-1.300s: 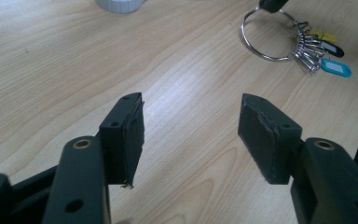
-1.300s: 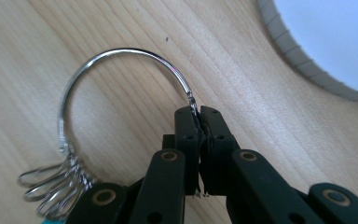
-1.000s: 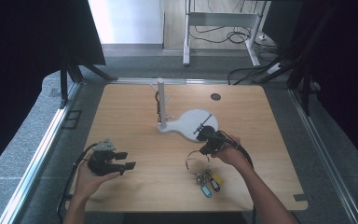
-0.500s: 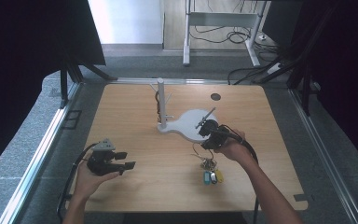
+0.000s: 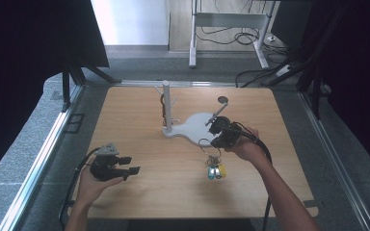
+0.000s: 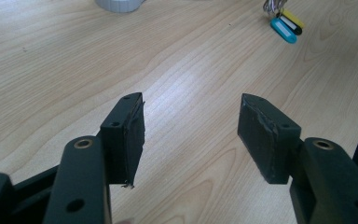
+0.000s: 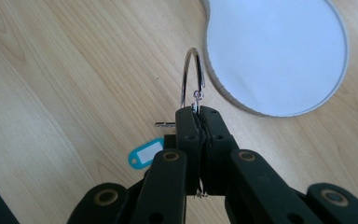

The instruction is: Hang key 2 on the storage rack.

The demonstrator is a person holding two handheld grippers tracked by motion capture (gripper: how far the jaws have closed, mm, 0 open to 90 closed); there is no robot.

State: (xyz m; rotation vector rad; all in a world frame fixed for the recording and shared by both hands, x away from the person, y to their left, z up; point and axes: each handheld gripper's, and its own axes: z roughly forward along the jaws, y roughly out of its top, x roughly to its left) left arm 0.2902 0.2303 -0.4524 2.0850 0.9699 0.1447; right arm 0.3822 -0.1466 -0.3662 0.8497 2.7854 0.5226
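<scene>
My right gripper (image 5: 213, 140) is shut on a metal key ring (image 5: 205, 143) in front of the white stand's base (image 5: 192, 126). Keys with blue and yellow tags (image 5: 215, 171) dangle from the ring just over the wooden table (image 5: 164, 192). In the right gripper view the ring (image 7: 192, 77) sticks up out of the closed pads of the right gripper (image 7: 199, 112), and a blue tag (image 7: 144, 153) shows below. My left gripper (image 5: 131, 165) rests at the front left, open with nothing between its jaws. The left gripper view has that left gripper (image 6: 191, 126) over bare wood, with the tags (image 6: 284, 25) far off.
The stand's white post (image 5: 166, 103) rises with short pegs behind its base (image 7: 279, 51); something dark hangs on it. A black round grommet (image 5: 222, 100) sits near the table's back edge. Metal rails run along both table sides.
My right gripper has risen and moved back toward the stand, drawing the keys and tags up with it. The left gripper has stayed still.
</scene>
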